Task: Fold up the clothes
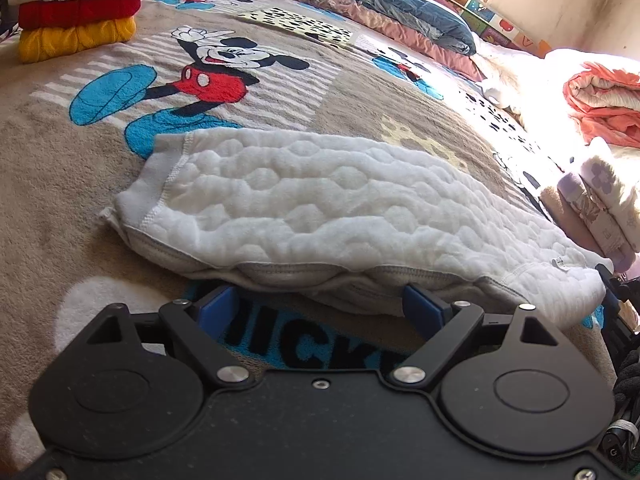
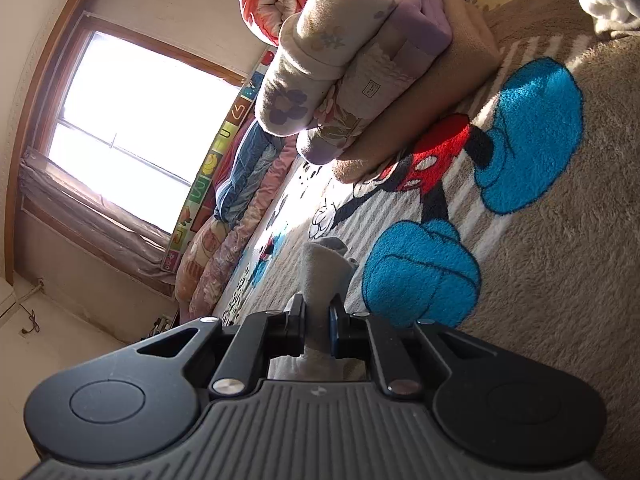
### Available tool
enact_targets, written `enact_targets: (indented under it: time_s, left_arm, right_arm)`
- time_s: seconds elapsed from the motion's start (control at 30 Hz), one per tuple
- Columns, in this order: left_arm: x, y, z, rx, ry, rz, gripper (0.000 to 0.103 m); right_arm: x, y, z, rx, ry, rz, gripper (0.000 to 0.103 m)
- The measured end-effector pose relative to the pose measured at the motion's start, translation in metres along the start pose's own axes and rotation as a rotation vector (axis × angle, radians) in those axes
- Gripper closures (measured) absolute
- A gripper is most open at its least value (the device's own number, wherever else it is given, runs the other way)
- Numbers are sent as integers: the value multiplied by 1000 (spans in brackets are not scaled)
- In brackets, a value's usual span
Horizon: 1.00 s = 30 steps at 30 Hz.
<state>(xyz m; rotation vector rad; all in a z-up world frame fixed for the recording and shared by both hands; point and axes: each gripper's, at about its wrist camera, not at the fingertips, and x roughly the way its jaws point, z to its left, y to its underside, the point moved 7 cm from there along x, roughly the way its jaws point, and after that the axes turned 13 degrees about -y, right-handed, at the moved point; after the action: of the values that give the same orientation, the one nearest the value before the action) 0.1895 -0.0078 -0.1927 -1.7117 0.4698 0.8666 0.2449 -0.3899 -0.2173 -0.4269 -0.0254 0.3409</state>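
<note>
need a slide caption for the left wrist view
Open left gripper at the near edge of a folded white quilted garment on a Mickey Mouse blanket.

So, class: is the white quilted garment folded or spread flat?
Folded: the white quilted garment shows doubled layers along its near edge on the blanket.

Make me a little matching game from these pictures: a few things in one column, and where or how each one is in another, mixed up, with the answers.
Things:
1. white quilted garment
2. yellow sweater
3. left gripper
4. right gripper

States:
A. bottom of the folded stack
B. pinching a bit of pale fabric
C. open, at the garment's near edge
D. lying partly folded on the Mickey Mouse blanket

Pairs: 1-D, 2-A, 3-C, 4-B
</note>
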Motion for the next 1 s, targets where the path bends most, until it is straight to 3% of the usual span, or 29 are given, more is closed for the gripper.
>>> enact_targets:
  time_s: [0.13,0.23,0.27,0.3,0.33,0.37,0.4,0.47,0.7,0.83,1.0]
  left_arm:
    - [4,-1,-6,47,-22,-46,15]
    - [10,-4,-10,68,-32,-67,23]
    - [12,-5,-12,63,-28,-65,32]
    - [13,-7,-13,54,-21,-61,35]
    - [14,-9,-13,49,-14,-57,47]
    - [13,-10,-14,51,-13,-54,64]
    - [13,-10,-14,57,-12,-51,70]
    - [11,-12,-12,78,-14,-53,96]
    - [-2,-22,-4,160,-20,-111,98]
    - [-10,-37,12,192,-64,-158,98]
    - [-6,-48,53,188,-143,-154,98]
  right_arm:
    - [-1,-4,3,-41,9,-30,90]
    - [-4,-10,1,-48,22,-56,90]
    - [-3,-9,-3,-27,25,-52,90]
    - [-2,-8,-7,-7,29,-48,90]
    - [-1,-7,-11,13,32,-44,90]
    - [0,-6,-14,28,35,-42,90]
    - [1,-5,-14,29,38,-41,90]
    - [1,-5,-14,25,37,-39,90]
    - [-1,-3,-15,37,28,-40,90]
    - [-2,-2,-12,35,15,-38,90]
    - [1,5,-4,15,-7,-12,90]
